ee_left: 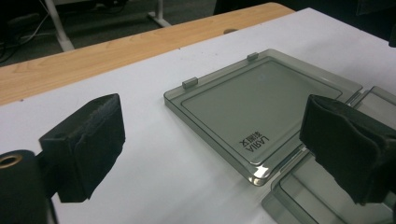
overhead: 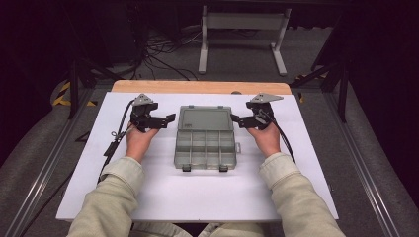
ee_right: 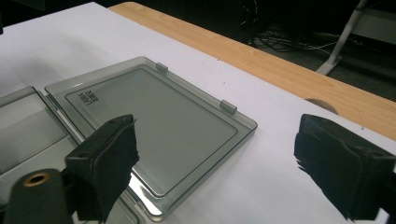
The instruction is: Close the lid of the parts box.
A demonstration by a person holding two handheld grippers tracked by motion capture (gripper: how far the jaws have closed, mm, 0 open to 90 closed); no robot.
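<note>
Beyond the counter's (overhead: 197, 197) far wooden edge, a white metal stand (overhead: 242, 29) and tangled cables (overhead: 163, 54) are seen on dim grey carpet (overhead: 306, 54).

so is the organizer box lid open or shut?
Open. The lid lies flat on the white table behind the compartmented base, folded right back; the compartments look empty.

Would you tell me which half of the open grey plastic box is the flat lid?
The far half, by the wooden table edge: one smooth panel, while the near half is split into compartments.
</note>
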